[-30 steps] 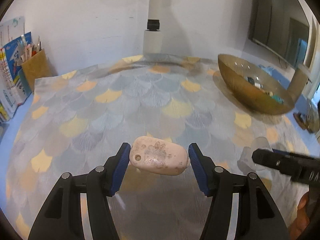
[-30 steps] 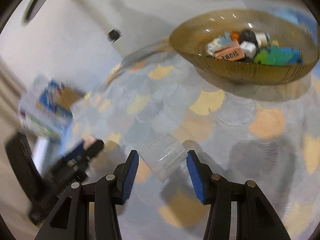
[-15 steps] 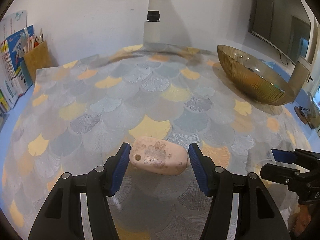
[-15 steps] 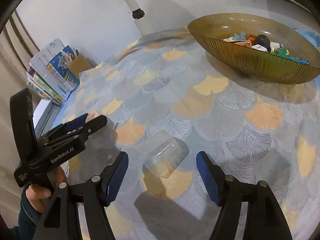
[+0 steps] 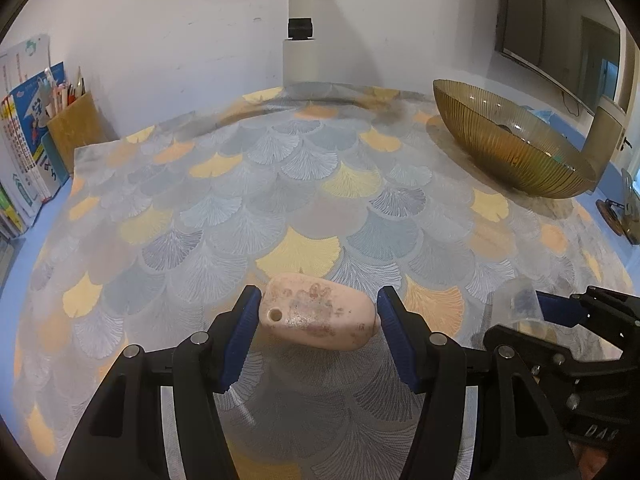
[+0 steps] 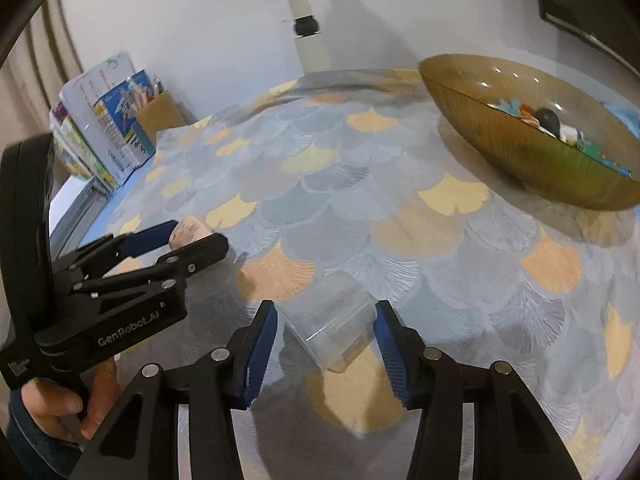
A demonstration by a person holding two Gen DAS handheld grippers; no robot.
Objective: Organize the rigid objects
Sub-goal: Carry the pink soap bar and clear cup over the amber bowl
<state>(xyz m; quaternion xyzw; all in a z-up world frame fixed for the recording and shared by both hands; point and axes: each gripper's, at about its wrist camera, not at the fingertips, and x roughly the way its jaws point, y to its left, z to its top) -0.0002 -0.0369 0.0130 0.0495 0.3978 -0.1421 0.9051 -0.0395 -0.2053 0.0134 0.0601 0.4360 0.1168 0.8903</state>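
Note:
My left gripper (image 5: 318, 312) is shut on a pale pink, stained oblong block with a small hole (image 5: 316, 316), held above the patterned cloth. It also shows at the left of the right wrist view (image 6: 196, 236). My right gripper (image 6: 326, 320) is shut on a clear plastic cup (image 6: 330, 326) lying on its side, lifted a little off the cloth. That cup shows at the lower right of the left wrist view (image 5: 516, 300). A ribbed amber glass bowl (image 6: 500, 140) with several small objects stands at the far right; it also appears in the left wrist view (image 5: 516, 152).
A fan-patterned cloth (image 5: 280, 184) covers the table. Books and a brown pen holder (image 5: 74, 128) stand at the far left edge. A white post with a black collar (image 5: 300, 52) rises at the back wall. A small brass item (image 5: 624, 216) sits beyond the bowl.
The right gripper's jaws have closed from wide apart onto the clear cup and lifted it. The left gripper still holds the pink block and has risen slightly.

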